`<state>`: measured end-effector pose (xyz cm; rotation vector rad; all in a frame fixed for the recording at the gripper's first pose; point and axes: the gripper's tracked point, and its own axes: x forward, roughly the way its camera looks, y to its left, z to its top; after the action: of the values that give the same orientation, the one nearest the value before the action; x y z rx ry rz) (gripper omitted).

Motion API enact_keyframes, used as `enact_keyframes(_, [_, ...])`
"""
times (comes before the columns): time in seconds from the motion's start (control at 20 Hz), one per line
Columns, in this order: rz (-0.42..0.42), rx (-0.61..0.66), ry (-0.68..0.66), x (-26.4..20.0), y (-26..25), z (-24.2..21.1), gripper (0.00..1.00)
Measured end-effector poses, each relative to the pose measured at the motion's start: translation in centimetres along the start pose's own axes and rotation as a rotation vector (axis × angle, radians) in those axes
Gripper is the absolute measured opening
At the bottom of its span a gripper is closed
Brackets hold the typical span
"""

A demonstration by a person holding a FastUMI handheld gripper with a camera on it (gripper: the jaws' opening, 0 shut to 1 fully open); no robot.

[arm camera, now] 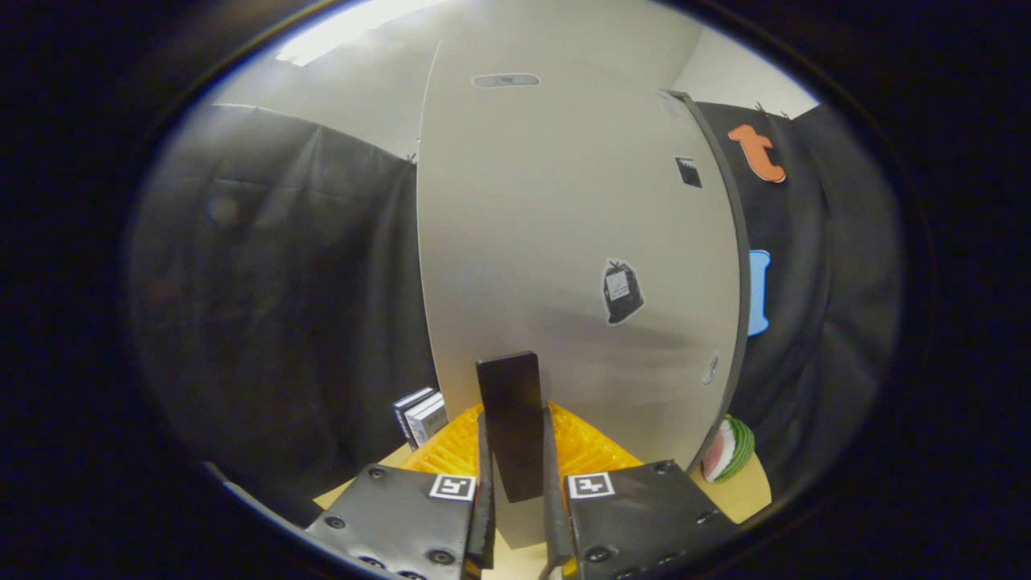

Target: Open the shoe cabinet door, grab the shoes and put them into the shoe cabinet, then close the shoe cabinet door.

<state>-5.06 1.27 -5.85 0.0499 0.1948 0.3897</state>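
Note:
The shoe cabinet door is a tall pale grey panel with a dark edge along its right side, standing close in front of me. A black rectangular handle sticks out from its lower part. My gripper is shut on this handle, with one finger pressed against each side of it. A small black sticker sits on the door above and to the right of the handle.
A yellow ribbed object lies on the tan tabletop just behind the fingers, at the door's foot. Two small books stand left of the door. A watermelon-slice toy lies at its right edge.

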Motion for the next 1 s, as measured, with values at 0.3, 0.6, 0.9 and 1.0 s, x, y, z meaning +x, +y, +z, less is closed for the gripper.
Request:
enact_keyframes(0.3, [-0.055, 0.026, -0.005, -5.7, -4.0, 0.2, 0.27])
enact_keyframes(0.6, [-0.159, 0.001, -0.024, -9.4, -8.0, 0.4, 0.16])
enact_keyframes(0.9, [-0.267, -0.005, -0.041, -10.9, -12.0, 0.9, 0.15])
enact_keyframes(1.0, [-0.307, -0.005, -0.045, -11.7, -14.0, 1.1, 0.14])
